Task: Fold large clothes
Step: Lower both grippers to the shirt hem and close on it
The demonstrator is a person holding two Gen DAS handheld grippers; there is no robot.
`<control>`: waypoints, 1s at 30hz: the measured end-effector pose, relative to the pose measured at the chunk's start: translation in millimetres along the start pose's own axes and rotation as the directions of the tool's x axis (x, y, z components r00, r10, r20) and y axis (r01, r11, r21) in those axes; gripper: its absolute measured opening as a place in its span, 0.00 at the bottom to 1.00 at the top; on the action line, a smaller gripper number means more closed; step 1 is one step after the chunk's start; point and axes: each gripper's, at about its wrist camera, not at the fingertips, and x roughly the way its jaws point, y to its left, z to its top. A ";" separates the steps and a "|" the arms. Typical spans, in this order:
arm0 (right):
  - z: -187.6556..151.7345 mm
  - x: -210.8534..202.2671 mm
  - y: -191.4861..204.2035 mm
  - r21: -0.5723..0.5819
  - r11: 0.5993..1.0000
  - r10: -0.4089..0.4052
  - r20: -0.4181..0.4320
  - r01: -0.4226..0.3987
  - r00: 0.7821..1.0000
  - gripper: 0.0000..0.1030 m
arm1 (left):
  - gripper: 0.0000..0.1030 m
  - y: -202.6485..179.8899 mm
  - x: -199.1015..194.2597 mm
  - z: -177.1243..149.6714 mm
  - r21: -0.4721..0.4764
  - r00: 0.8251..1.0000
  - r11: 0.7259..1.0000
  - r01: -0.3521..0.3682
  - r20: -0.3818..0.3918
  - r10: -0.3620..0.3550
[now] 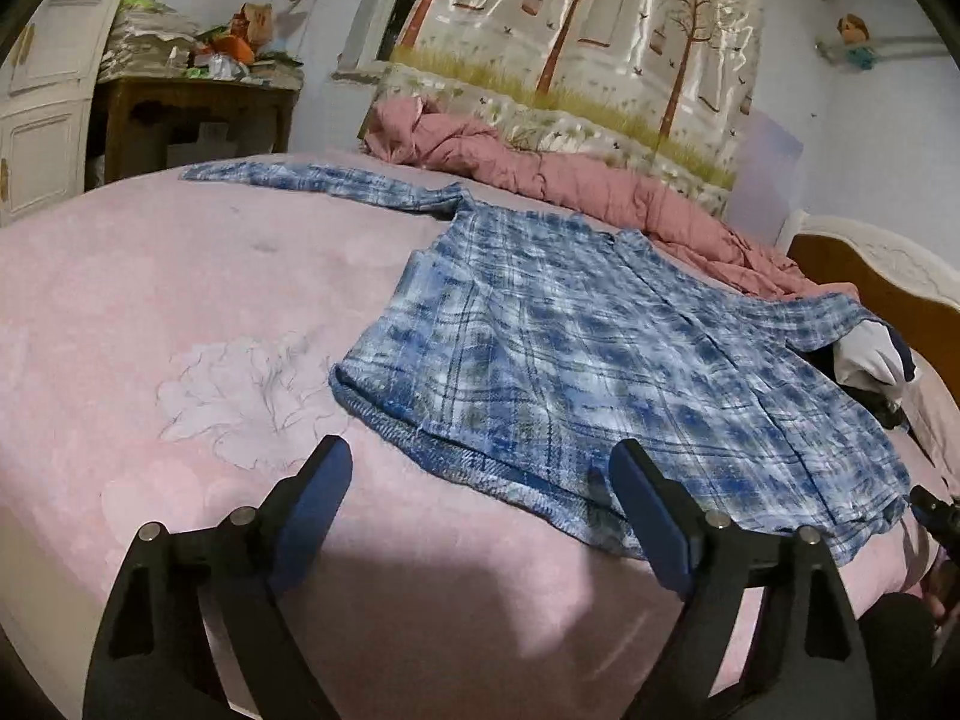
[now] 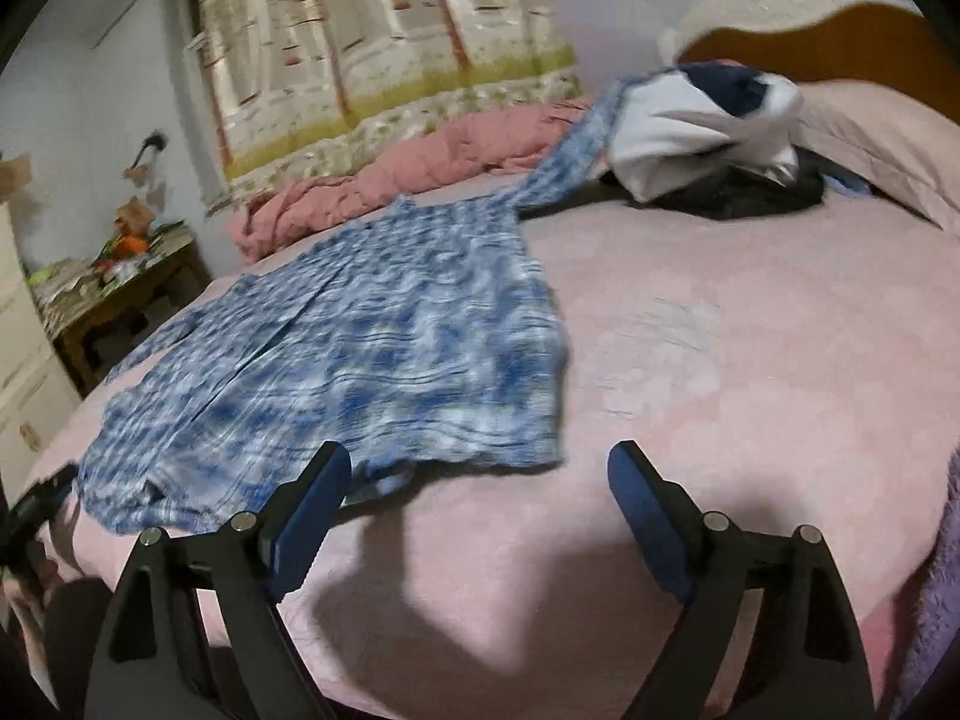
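A blue and white plaid shirt lies spread flat on the pink bed, sleeves stretched out to both sides. My left gripper is open and empty, hovering just in front of the shirt's hem near its left corner. In the right wrist view the same shirt lies to the left, blurred by motion. My right gripper is open and empty, above the bed sheet beside the hem's right corner. The right gripper's tip shows at the left wrist view's right edge.
A pink quilt is bunched along the far side of the bed under a tree-print curtain. A pile of white and dark clothes lies by the pillow and wooden headboard. A cluttered wooden table stands at the bed's foot.
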 end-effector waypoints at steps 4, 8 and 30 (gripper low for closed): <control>-6.0 9.3 25.1 -0.016 0.985 0.171 -0.073 -0.172 0.983 0.83 | 0.79 -4.9 -5.2 1.9 -0.001 0.994 0.995 0.098 -0.040 -0.098; -14.3 9.7 46.1 -0.007 0.962 0.269 -0.115 -0.272 0.956 0.78 | 0.78 -21.8 -23.3 -3.4 0.010 0.972 0.975 0.223 -0.079 -0.222; 49.2 33.0 70.5 -0.133 0.990 0.058 0.032 -0.053 0.998 0.05 | 0.00 -82.2 37.4 67.5 0.027 0.988 0.990 0.138 -0.079 -0.136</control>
